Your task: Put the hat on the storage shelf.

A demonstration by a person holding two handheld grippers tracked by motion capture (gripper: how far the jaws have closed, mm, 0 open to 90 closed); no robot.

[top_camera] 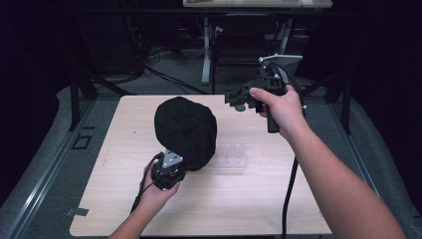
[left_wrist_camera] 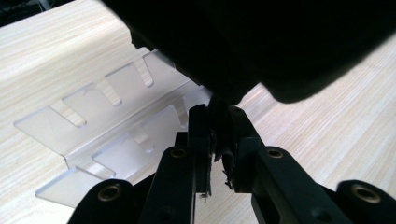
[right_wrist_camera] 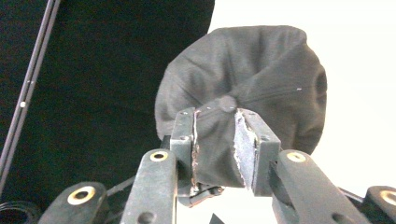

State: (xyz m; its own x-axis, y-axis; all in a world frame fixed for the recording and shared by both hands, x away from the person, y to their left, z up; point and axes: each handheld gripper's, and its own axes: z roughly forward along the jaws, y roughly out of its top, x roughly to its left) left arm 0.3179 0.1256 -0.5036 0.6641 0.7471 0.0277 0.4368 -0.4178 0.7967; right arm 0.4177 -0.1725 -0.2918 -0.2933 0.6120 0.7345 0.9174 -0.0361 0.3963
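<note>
While left gripper (top_camera: 175, 162) pinches cap (top_camera: 186, 129), right gripper (top_camera: 234, 99) hovers.

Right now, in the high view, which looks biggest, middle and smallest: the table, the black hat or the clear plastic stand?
1. table, by far the largest.
2. black hat. It may sit a little nearer the camera, but it clearly looks bigger than the stand.
3. clear plastic stand, the smallest.

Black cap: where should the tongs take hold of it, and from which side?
Probably its thin lower edge, from the person's side of the table. The black cap has a wide, rounded crown that tongs would likely slip off. The edge is flat fabric, and the left tongs are shut on it there.
</note>
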